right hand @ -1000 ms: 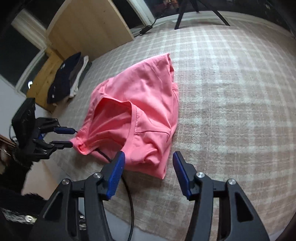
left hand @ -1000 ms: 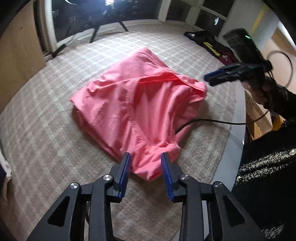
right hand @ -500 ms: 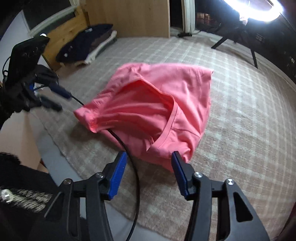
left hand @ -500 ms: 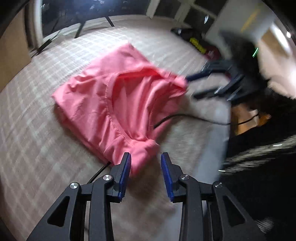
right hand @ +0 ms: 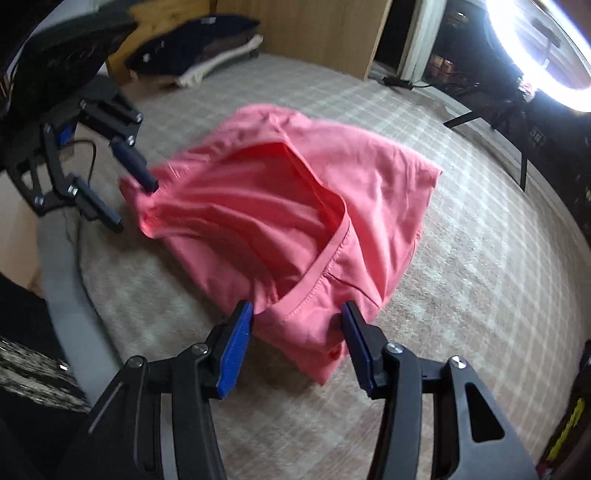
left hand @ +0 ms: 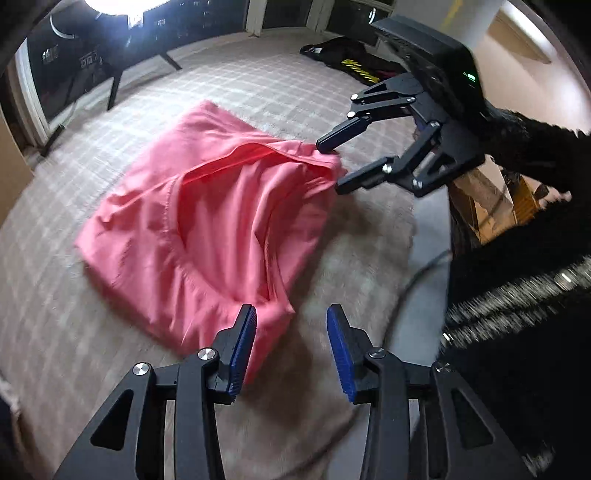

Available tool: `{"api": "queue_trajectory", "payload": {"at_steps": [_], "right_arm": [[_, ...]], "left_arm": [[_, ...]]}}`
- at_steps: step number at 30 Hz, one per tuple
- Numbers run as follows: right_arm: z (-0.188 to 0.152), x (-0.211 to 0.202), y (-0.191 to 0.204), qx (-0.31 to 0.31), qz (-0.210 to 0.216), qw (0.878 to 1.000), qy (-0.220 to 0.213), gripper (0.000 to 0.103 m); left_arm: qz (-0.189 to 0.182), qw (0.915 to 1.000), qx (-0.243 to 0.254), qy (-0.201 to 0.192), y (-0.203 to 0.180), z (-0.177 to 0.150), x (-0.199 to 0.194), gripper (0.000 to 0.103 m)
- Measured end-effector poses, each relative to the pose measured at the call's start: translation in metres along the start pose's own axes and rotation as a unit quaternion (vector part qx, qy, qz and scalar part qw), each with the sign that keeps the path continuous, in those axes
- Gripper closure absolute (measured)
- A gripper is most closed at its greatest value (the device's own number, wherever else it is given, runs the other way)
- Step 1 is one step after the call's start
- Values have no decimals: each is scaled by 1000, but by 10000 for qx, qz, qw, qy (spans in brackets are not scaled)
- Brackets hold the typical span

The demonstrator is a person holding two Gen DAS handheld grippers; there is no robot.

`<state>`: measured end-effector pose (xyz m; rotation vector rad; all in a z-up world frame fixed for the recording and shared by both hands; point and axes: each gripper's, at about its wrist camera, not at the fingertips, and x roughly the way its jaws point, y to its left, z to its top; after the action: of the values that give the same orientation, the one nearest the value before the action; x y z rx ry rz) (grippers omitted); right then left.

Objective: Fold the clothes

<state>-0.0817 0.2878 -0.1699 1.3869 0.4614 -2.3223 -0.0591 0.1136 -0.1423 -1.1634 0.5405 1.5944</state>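
Lying rumpled and partly folded on a pale checked carpet (left hand: 258,85), a pink garment (left hand: 207,229) fills the middle of both views, its neckline gaping open towards the cameras. One near corner of the cloth sits between the blue pads of the right gripper (right hand: 297,345), whose jaws are closing around it; whether the pads already press on the fabric cannot be told. The opposite corner lies by the left gripper (left hand: 290,349), whose jaws are opening, with the cloth against the inner face of one pad and the other pad standing clear of it. Both views are blurred. A person's dark sleeve (left hand: 535,147) shows at the edge of the left view. Beyond the carpet stand a bright ring light (right hand: 535,48) on a black tripod, a wooden panel (right hand: 314,29), and a dark heap of other clothes (right hand: 192,37)
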Motion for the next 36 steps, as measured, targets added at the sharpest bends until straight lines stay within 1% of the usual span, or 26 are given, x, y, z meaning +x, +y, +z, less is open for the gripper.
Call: {"api": "queue_trajectory", "payload": {"at_steps": [1,2,5,6,9,10,11,12,13,15,16,17,18,19,20,21,23,25,27,28,29,30,31,32,34,36], "right_arm": [[0,4,-2,23,35,10000,58,91],[1,7,-5,121,107,9998,131,93],[6,-1,-10,307,145,9994,67,93],[8,-9,-9,346,252,9991,41,93],[13,-33,-8,464,572,9973,-37,93],[15,-39,-7,497,669,9965,-44,93],[13,-33,-5,466,670,9966,98,92],[10,-19,-3,319,481,9977,349,89],[7,-7,-2,199,303,9976,593,86],[0,5,-10,324,124,9946,979,86],[-2,3,-15,411,158,9940,1001,84],[-2,-4,-22,498,256,9940,934,80],[-1,-13,-30,619,459,9938,806,76],[0,-22,-38,749,676,9926,669,68],[3,-30,-47,948,992,9894,481,62],[6,-38,-56,1134,1286,9847,300,61],[13,-47,-68,1338,1565,9786,52,61],[19,-49,-83,1567,1470,9765,-198,61],[25,-36,-99,1821,1237,9753,-201,61],[27,-27,-107,1955,1162,9736,-202,62],[31,-14,-113,2073,1068,9722,-204,68],[35,-2,-118,2190,974,9706,-206,74],[39,10,-124,2297,890,9690,-208,86],[46,24,-128,2330,874,9683,-211,93],[58,40,-131,2375,886,9671,-207,93],[69,52,-129,2319,980,9676,-183,93]], "left_arm": [[-42,9999,-79,46,6,1,7,65],[-85,9998,-158,92,12,1,13,65],[-113,9993,-321,169,24,-2,17,65],[-123,9990,-375,195,28,-2,18,66],[-318,9983,-464,167,32,-7,10,67],[-341,9984,-418,166,31,-10,7,67],[-374,9982,-410,218,32,-12,7,69],[-407,9980,-402,269,32,-15,7,74],[-440,9977,-396,344,33,-17,7,74],[-434,9974,-422,383,36,-22,3,74],[-459,9972,-441,388,37,-24,0,74],[-425,9978,-385,339,36,-21,-5,74],[-392,9983,-330,290,35,-19,-10,74],[-358,9987,-274,240,33,-17,-14,74],[-350,9990,-213,155,32,-14,-17,74],[-364,9991,-192,122,31,-12,-17,72],[-441,9990,-92,80,28,-7,-11,72],[-508,9985,-84,191,30,-3,4,72],[-512,9974,-33,499,33,-9,20,73],[-598,9972,-9,456,35,-15,20,72],[-763,9959,-79,479,36,-17,17,71],[-757,9954,-149,562,37,-17,12,70],[-752,9948,-218,644,38,-18,8,70],[-753,9954,-189,552,38,-16,0,70],[-627,9977,-206,119,43,-2,-20,70],[-441,9986,-269,-147,52,12,-26,70]]}}
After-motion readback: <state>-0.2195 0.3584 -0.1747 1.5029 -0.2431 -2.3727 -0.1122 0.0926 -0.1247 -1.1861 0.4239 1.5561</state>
